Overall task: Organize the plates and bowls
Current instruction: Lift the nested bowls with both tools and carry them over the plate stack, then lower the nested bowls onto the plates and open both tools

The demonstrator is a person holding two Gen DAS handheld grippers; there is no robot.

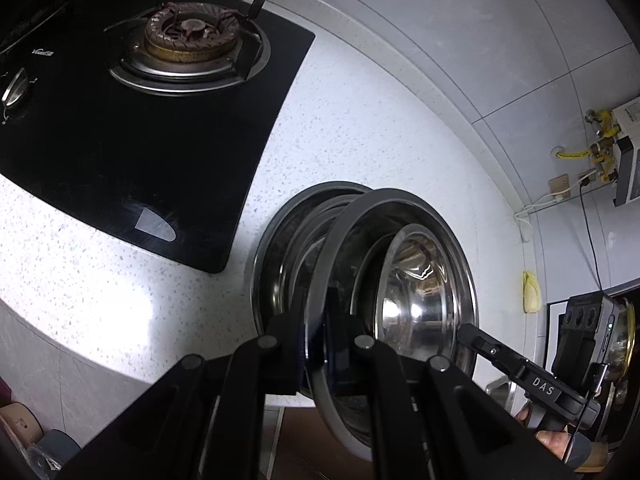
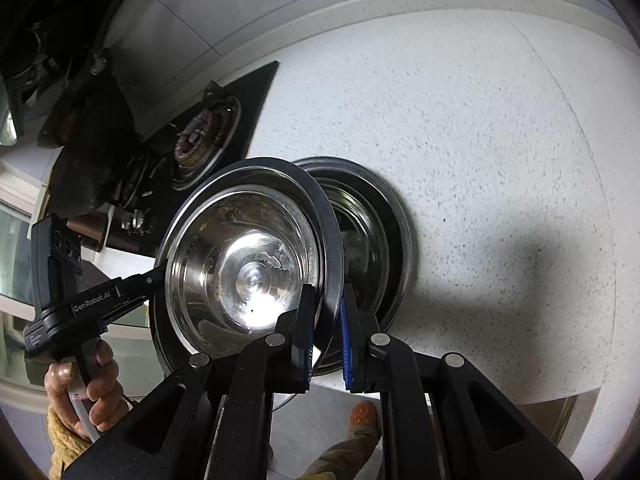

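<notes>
A shiny steel dish (image 2: 248, 264) with a wide flat rim hangs tilted just above a second steel dish (image 2: 372, 240) that lies on the white speckled counter (image 2: 480, 140). My right gripper (image 2: 326, 332) is shut on the upper dish's near rim. My left gripper (image 2: 160, 274) pinches the opposite rim. In the left wrist view the left gripper (image 1: 324, 340) is shut on the rim of the held dish (image 1: 420, 280), and the right gripper (image 1: 464, 330) grips its far side. The lower dish (image 1: 280, 232) shows behind, partly covered.
A black glass gas stove (image 1: 160, 132) with a burner (image 1: 192, 36) lies left of the dishes. The tiled wall (image 1: 480, 40) runs behind the counter, with yellow gas valves (image 1: 600, 148) at the right. A hand (image 2: 80, 392) holds the left gripper; an orange shoe (image 2: 362, 414) shows below.
</notes>
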